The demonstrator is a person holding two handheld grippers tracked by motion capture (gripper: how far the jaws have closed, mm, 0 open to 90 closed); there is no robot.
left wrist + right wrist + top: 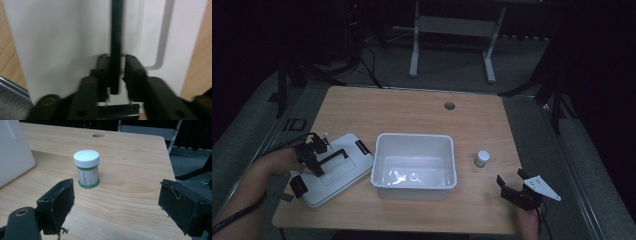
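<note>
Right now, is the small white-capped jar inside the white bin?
No. In the high view the jar stands upright on the bare table, to the right of the bin and apart from it.

A pale wooden table (412, 107) with rounded corners stands on grey floor (452, 60); a round cable hole (449, 106) sits near its far edge, right of centre; an open white tub (414, 192) stands about mid-table, nearer the front edge, upright, its inside glossy with glints of light; beyond the table two white frame legs (414, 45) rise from the floor, well apart; black cables (372, 65) trail across the floor at the far left; dark stand legs (557, 100) stand off the far right corner; the room behind is too dark to read.
</note>
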